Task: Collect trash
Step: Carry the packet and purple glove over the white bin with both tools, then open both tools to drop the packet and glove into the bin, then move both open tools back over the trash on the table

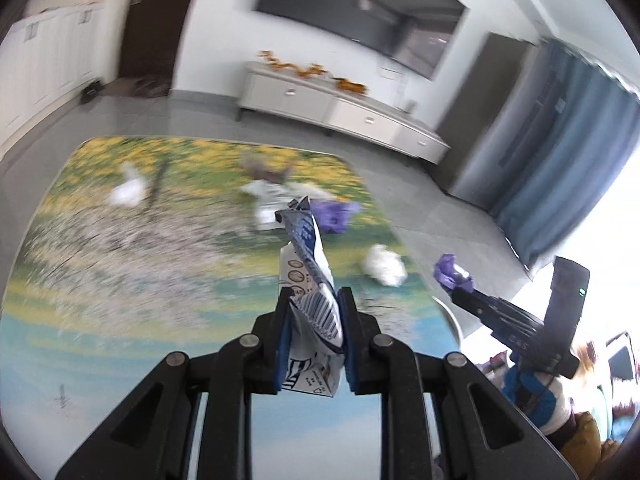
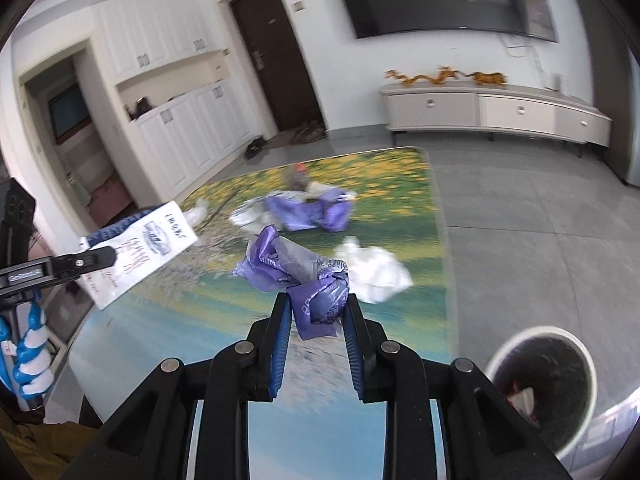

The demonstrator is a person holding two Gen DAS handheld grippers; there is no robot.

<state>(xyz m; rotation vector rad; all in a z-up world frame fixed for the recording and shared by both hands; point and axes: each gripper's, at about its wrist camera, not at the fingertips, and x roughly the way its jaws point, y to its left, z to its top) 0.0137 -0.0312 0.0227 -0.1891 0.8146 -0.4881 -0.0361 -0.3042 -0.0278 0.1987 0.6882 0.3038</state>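
Left wrist view: left gripper (image 1: 313,300) pinches a crushed blue-and-white paper carton (image 1: 310,280) above the landscape-print table (image 1: 120,260). Right gripper (image 2: 316,304) pinches a crumpled purple plastic wrapper (image 2: 296,268); white-rimmed round bin (image 2: 540,392) on the floor beside the table.

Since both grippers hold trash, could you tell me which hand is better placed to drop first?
Probably the right: the bin sits just beside the right gripper, which holds a purple wrapper. The left gripper, holding a carton, is farther off.

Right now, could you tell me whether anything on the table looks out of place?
Yes: litter lies loose on the table: a crumpled white paper near its edge and a heap of purple and white wrappers farther back, while the bin stands on the floor beside it.
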